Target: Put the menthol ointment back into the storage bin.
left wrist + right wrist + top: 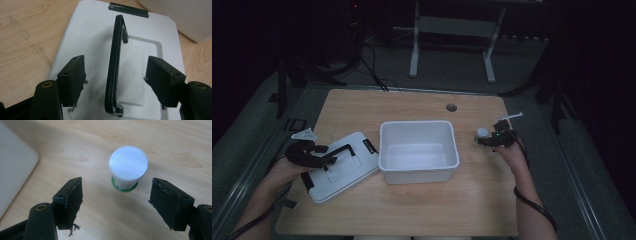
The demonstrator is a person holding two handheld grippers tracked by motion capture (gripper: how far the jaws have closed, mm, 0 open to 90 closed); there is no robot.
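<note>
A white lid [344, 167] lies flat on the wooden table, left of an open white bin [417, 123]. My left gripper [324, 155] hangs over the lid. In the left gripper view the lid's [85, 37] raised black handle [115, 62] stands between the open jaws of my left gripper [116, 61], and neither pad touches it. Right of the bin stands a small bottle [482, 132] with a white cap. My right gripper [484, 139] is just behind it. In the right gripper view the bottle [128, 166], green at its base, stands just beyond my open right gripper [117, 180], untouched.
The bin [190, 15] looks empty and sits mid-table, its wall [12, 170] close on the left of the right gripper view. A round cable hole [451, 107] is near the table's far edge. Bare wood [412, 210] runs along the near edge.
</note>
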